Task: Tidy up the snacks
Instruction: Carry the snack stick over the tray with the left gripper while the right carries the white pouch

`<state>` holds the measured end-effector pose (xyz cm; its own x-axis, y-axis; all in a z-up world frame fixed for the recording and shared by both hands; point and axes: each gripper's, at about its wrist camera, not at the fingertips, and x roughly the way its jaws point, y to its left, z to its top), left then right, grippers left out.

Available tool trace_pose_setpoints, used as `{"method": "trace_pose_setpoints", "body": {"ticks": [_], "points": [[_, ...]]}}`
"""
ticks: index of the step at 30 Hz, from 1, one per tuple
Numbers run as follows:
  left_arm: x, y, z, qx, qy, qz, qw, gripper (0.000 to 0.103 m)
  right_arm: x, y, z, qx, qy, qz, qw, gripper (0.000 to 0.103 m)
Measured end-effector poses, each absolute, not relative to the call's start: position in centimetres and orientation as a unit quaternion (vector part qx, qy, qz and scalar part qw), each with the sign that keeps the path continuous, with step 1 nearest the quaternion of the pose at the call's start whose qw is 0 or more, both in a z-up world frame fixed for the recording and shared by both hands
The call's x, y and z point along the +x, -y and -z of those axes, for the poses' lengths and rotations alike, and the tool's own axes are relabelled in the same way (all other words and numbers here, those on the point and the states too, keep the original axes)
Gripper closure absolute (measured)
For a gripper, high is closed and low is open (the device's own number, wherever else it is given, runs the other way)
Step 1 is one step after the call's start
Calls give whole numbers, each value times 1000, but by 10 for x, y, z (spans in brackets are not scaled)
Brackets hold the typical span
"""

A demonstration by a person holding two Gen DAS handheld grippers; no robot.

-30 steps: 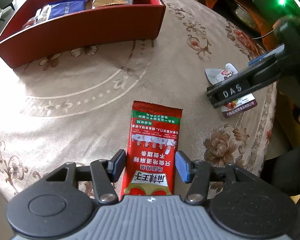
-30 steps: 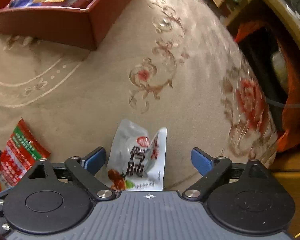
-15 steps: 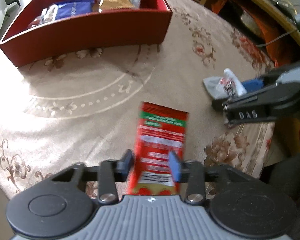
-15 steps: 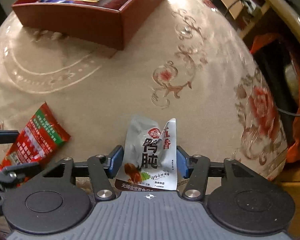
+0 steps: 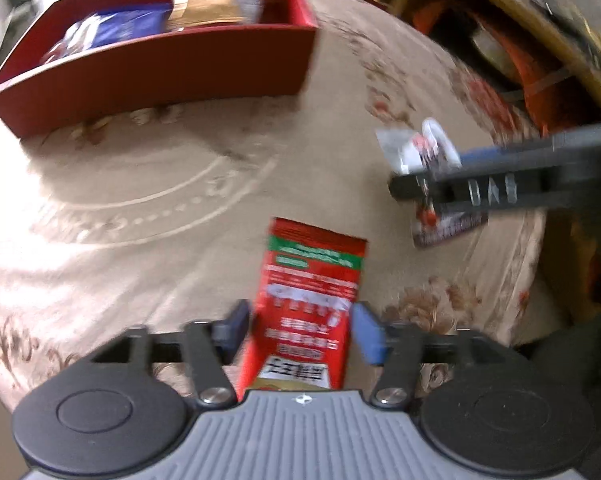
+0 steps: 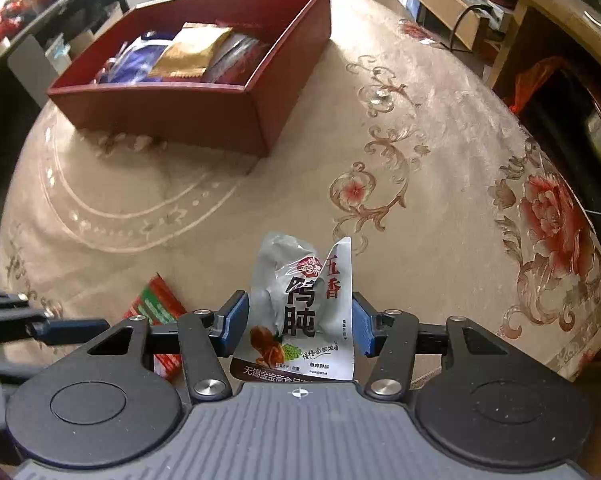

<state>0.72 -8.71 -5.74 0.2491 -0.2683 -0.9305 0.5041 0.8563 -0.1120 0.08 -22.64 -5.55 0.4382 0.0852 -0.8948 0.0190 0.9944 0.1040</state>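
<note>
Both sets of jaws are clamped shut, each with a snack packet pinched between its blue pads.

Left gripper (image 5: 300, 330) has the red packet (image 5: 306, 308) squeezed at its lower half, top end sticking out over the tablecloth (image 6: 280, 184); that view is pretty blurry. Right gripper (image 6: 298, 322) grips the silver packet (image 6: 300, 304) by both side edges, and it's crumpled at the top. Further back on the flowery cloth sits the red box (image 6: 168, 108) with a blue pack (image 6: 140, 60) and a gold pack (image 6: 192, 52) inside, well apart from both grippers.
</note>
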Motion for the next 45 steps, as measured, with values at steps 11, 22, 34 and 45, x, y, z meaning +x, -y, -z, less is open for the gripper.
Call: {"method": "trace_pose_setpoints", "body": {"ticks": [11, 22, 34, 45], "points": [[-5, 93, 61, 143, -553, 220, 791, 55, -7, 236, 42, 68, -506, -29, 859, 41], [1, 70, 37, 84, -533, 190, 820, 57, -10, 233, 32, 70, -482, -35, 873, 41], [9, 60, 25, 82, -510, 167, 840, 57, -7, 216, 29, 53, -473, -46, 878, 41], [8, 53, 15, 89, -484, 153, 857, 57, -6, 196, 26, 33, -469, -61, 880, 41]]}}
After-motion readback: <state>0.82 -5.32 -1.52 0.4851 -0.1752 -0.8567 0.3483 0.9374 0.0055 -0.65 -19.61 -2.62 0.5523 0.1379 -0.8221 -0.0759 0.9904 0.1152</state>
